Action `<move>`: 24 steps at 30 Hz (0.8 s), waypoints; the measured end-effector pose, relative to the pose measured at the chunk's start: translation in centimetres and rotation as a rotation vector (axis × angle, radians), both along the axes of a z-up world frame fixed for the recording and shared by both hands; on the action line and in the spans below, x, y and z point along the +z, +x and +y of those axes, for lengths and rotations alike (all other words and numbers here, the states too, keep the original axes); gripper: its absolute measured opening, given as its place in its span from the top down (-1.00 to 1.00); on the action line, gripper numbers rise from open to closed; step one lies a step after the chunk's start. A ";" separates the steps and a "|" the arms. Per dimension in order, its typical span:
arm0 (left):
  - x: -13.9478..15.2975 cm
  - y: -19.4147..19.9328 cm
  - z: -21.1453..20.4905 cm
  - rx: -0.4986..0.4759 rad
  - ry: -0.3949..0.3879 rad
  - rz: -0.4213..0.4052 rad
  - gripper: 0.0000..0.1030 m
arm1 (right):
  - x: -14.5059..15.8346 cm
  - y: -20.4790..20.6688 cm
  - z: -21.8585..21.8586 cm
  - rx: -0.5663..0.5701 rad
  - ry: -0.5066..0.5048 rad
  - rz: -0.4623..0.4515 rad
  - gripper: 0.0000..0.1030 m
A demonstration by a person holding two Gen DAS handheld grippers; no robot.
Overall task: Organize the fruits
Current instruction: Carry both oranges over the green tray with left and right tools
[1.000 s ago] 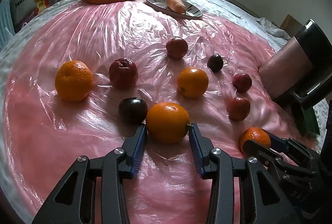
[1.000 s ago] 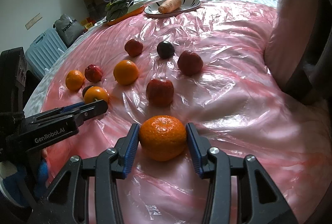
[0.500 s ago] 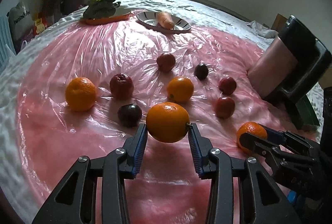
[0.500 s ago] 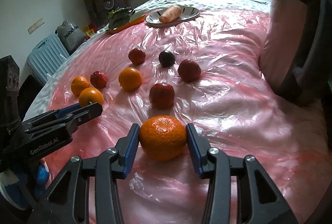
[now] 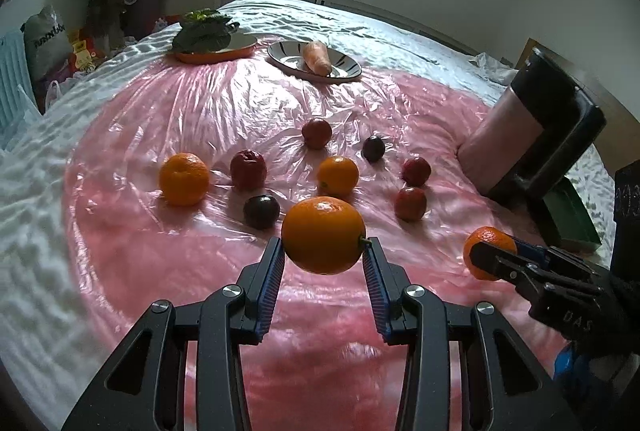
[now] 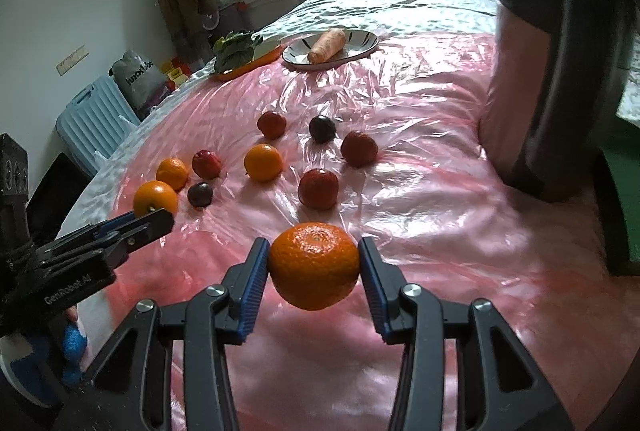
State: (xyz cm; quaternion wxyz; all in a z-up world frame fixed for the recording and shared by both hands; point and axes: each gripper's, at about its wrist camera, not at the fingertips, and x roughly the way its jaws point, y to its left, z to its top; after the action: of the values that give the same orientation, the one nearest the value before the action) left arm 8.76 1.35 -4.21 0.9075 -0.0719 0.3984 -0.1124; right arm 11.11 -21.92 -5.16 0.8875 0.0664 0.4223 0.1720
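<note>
Above pink sheet [image 5: 160,271], each jaws pair clamps an orange [image 5: 323,234].

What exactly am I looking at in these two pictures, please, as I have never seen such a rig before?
No robot here: a person holds a two-finger tool in each hand, each with a camera looking along its fingers. The left-hand picture shows the left gripper clamping a smooth orange; the other tool shows at its right edge. The right-hand picture shows the right gripper clamping a bumpy mandarin. Both fruits appear lifted off the pink plastic sheet. On it lie two more oranges, red fruits and dark plums; beyond, a plate holds a carrot.
</note>
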 end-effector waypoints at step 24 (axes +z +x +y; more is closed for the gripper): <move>5.8 -5.6 -14.0 -0.276 0.010 -0.028 0.32 | 4.7 -5.7 -14.7 -0.179 -0.007 -0.071 -0.59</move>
State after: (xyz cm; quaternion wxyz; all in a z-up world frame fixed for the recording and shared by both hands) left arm 3.11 -12.68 1.64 0.8891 -0.0104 0.3925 -0.2354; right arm 5.38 -36.67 -0.50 0.9140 0.0944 0.3835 0.0929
